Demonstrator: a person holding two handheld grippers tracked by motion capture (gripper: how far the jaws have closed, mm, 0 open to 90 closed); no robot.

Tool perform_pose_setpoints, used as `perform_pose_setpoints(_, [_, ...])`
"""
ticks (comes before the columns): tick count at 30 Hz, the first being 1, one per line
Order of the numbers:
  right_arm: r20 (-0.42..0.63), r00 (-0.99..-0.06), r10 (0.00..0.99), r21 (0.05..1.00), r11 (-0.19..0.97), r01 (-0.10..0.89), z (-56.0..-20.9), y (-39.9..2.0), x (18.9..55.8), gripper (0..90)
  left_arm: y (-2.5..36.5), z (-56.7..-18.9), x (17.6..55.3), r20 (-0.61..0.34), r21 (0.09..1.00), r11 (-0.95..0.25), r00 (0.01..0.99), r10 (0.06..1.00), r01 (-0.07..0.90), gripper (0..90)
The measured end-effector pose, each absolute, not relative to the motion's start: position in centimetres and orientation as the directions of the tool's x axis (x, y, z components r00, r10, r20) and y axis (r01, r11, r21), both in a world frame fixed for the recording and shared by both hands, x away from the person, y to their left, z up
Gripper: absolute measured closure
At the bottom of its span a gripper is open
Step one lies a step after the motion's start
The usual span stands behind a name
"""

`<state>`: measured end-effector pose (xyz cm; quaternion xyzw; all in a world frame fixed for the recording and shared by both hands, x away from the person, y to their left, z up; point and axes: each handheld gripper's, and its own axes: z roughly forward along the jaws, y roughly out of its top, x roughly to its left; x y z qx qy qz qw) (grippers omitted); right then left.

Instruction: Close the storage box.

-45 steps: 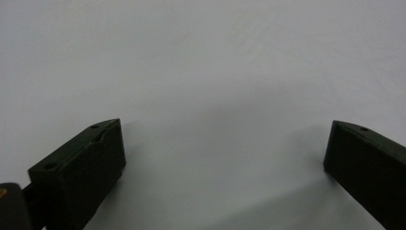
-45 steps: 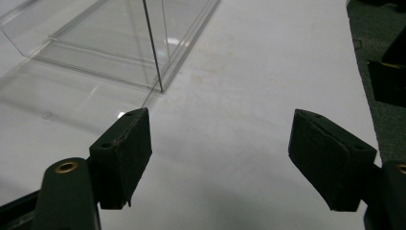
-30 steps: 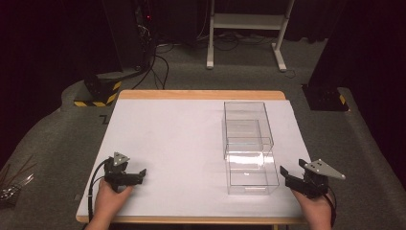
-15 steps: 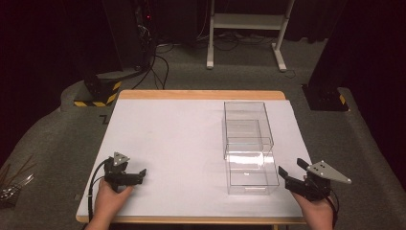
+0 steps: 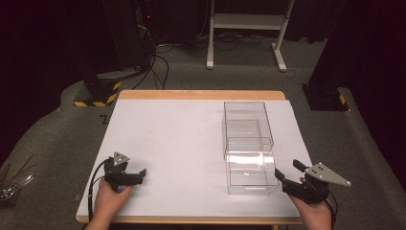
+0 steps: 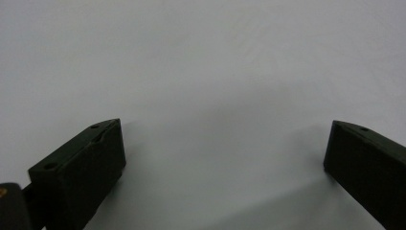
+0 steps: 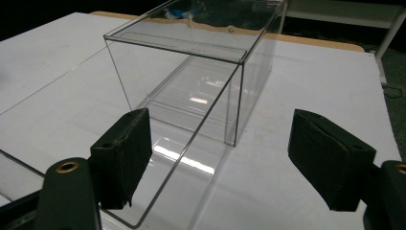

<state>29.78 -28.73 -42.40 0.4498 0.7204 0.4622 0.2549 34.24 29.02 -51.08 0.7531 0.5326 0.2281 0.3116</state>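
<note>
Clear plastic box [image 5: 248, 146], drawer drawn partly out, stands right of centre on the white table [image 5: 167, 139]. Left gripper [image 5: 136, 175], lower left, rests on bare tabletop, jaws wide apart. Right gripper [image 5: 286, 176], lower right, jaws spread, just beside the drawer's near corner.

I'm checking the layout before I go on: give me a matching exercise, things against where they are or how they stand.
Things:
1. left gripper
2. right gripper
3. clear drawer box
4. white table top

States:
a. open, beside the box's near end
b. on the table's right half, drawer pulled out
c. open, over bare table
d. carries the box

Pairs: 1-c, 2-a, 3-b, 4-d
</note>
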Motion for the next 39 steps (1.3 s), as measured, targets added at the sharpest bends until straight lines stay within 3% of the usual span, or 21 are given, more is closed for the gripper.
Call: perform_pose_setpoints(39, [0.072,-0.533,0.843,0.884,0.193,0.425,-43.9,-27.7,27.4,24.7,29.0,-51.1,34.3,0.01,0.711,-0.238,0.329,0.944,0.661,0.7])
